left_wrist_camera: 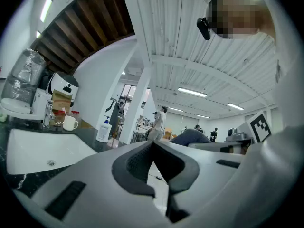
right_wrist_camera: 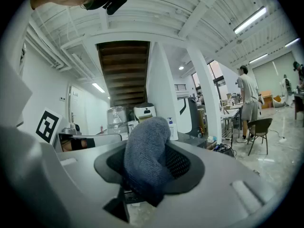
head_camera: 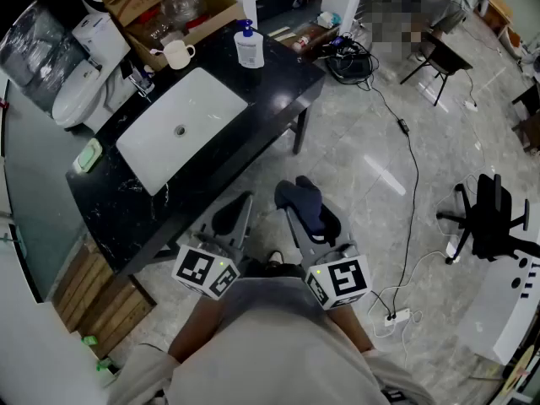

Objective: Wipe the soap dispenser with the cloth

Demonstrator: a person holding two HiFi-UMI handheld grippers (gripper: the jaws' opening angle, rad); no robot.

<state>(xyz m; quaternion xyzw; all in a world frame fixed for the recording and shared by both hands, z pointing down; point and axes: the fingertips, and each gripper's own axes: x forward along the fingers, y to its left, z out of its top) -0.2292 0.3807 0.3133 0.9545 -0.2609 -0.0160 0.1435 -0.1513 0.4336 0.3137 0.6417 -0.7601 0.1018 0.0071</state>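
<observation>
The white soap dispenser point(head_camera: 249, 45) with a blue pump stands on the far end of the black counter point(head_camera: 278, 74); it also shows small in the left gripper view point(left_wrist_camera: 103, 130) and behind the cloth in the right gripper view point(right_wrist_camera: 173, 128). My right gripper point(head_camera: 305, 199) is shut on a dark grey-blue cloth point(head_camera: 305, 202), which bulges out between the pads point(right_wrist_camera: 146, 160). My left gripper point(head_camera: 229, 216) is shut with nothing in it point(left_wrist_camera: 152, 151). Both are held low in front of me, well short of the counter and dispenser.
A white sink point(head_camera: 180, 127) is set in the counter, with a white mug point(head_camera: 176, 55) and cardboard box point(head_camera: 160, 11) behind it and a green soap dish point(head_camera: 88, 155) at the left. Cables point(head_camera: 409, 167) trail over the floor. An office chair point(head_camera: 488, 218) stands at right.
</observation>
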